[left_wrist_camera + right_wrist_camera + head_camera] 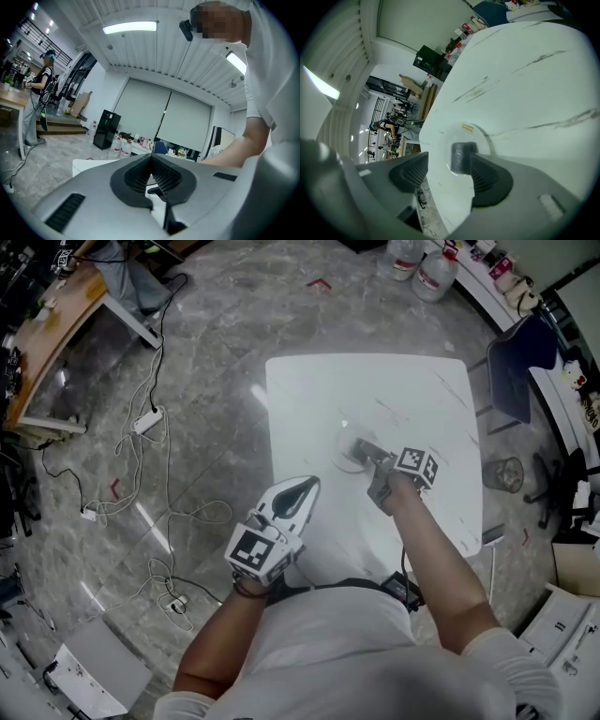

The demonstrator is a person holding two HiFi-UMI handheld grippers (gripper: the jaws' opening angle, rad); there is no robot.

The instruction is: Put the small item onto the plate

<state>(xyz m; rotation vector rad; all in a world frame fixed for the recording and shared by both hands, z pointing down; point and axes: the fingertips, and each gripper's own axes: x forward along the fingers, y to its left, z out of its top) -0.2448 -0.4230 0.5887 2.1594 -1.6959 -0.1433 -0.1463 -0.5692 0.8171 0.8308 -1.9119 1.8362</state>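
The small dark grey cylindrical item (pixel 461 157) is being left on the round white plate (pixel 465 133) at frame centre. The right gripper (pixel 447 164) is being held spread wide around it, seemingly to free it. The left gripper (pixel 300 495), jaws together and empty, is being kept aside at lower left.

Nothing legible; the yellow label (pixel 467 127) on the plate (pixel 454 136) is too small to read.

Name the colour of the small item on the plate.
The small item is dark grey; best in right gripper view.
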